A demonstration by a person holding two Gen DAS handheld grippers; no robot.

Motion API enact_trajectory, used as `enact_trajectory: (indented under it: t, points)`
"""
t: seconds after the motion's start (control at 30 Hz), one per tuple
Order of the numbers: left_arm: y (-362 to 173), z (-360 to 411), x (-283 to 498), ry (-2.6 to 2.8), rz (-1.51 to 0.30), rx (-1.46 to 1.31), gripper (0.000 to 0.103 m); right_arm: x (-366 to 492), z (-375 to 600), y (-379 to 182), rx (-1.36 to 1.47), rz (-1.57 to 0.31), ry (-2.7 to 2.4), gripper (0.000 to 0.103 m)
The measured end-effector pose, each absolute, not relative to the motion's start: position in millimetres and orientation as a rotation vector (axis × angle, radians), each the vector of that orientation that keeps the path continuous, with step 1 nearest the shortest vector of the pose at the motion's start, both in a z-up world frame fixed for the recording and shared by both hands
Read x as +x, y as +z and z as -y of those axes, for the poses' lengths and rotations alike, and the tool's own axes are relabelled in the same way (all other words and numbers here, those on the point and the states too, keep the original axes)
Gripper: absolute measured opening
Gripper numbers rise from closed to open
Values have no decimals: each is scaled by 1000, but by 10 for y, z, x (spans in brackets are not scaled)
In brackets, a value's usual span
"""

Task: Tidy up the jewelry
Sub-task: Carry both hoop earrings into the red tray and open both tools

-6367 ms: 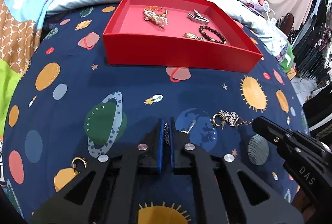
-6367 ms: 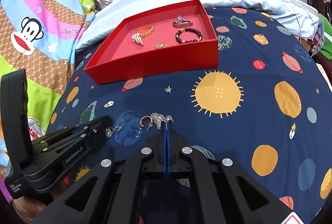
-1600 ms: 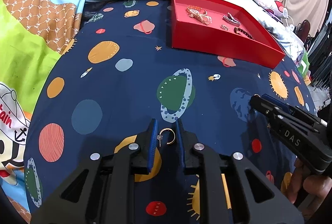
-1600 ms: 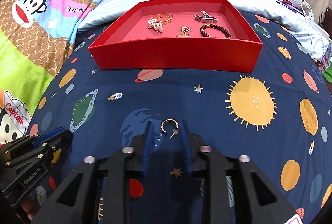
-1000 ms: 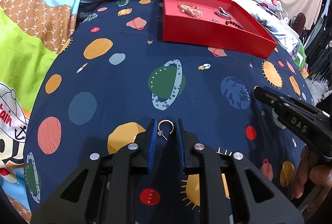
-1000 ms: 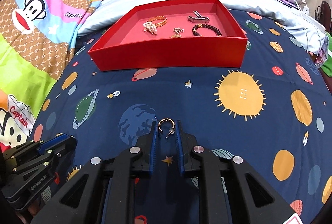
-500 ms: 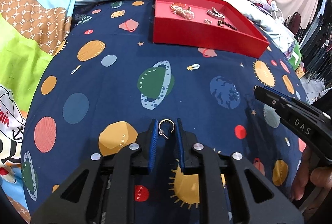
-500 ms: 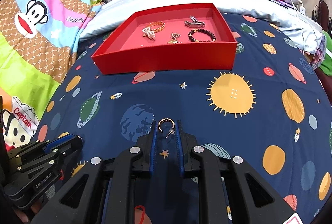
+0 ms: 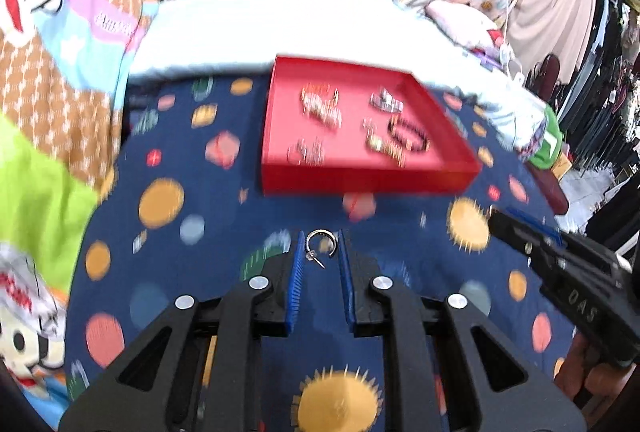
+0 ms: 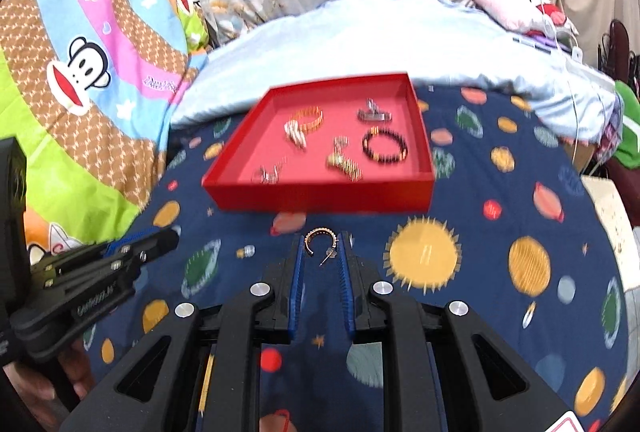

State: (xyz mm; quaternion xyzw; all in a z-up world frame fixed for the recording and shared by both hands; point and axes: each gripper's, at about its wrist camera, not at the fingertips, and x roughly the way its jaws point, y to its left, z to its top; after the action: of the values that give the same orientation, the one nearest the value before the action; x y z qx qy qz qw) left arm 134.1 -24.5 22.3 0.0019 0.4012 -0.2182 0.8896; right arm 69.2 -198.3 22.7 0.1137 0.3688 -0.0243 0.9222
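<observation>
Red card makes up the shallow tray that sits toward the far end of a bed spread with a navy planet-print sheet, and it already holds several pieces: a gold bangle, a dark beaded bracelet, a silver clip and some smaller chains. The left tool has its blue pads drawn in to a narrow gap and pinches a silver hoop earring across its width, the post hanging down between the tips. The right tool is set just as narrowly on a gold hoop earring of the same shape, its post angled down toward the right pad. Both earrings are clear of the sheet, carried in the air short of the tray's near wall; each tool shows at the edge of the other's view, well apart, with a hand below it. The step in hand looks like the carry: two earrings picked up at once and being brought to the tray. The next move probably calls for bringing both tools forward over the near wall and lowering them above bare red floor, perhaps the near middle and the near right corner, before easing the pads apart. The thin hoops could twist or snag on the ribbed pads at release.
</observation>
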Motion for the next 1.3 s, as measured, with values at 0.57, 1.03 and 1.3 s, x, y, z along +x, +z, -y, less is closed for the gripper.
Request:
enact_trajectory:
  t: [0.57, 1.03, 1.3]
  points:
    - [540, 911, 2418, -484, -719, 10, 16, 1712, 2469, 417, 259, -684, -42, 15]
    - [61, 1095, 2984, -437, -803, 33, 16, 2486, 2482, 39, 216, -757, -24, 15]
    - [-39, 1143, 3049, -423, -823, 49, 17, 2607, 2484, -50, 212, -775, -16, 16]
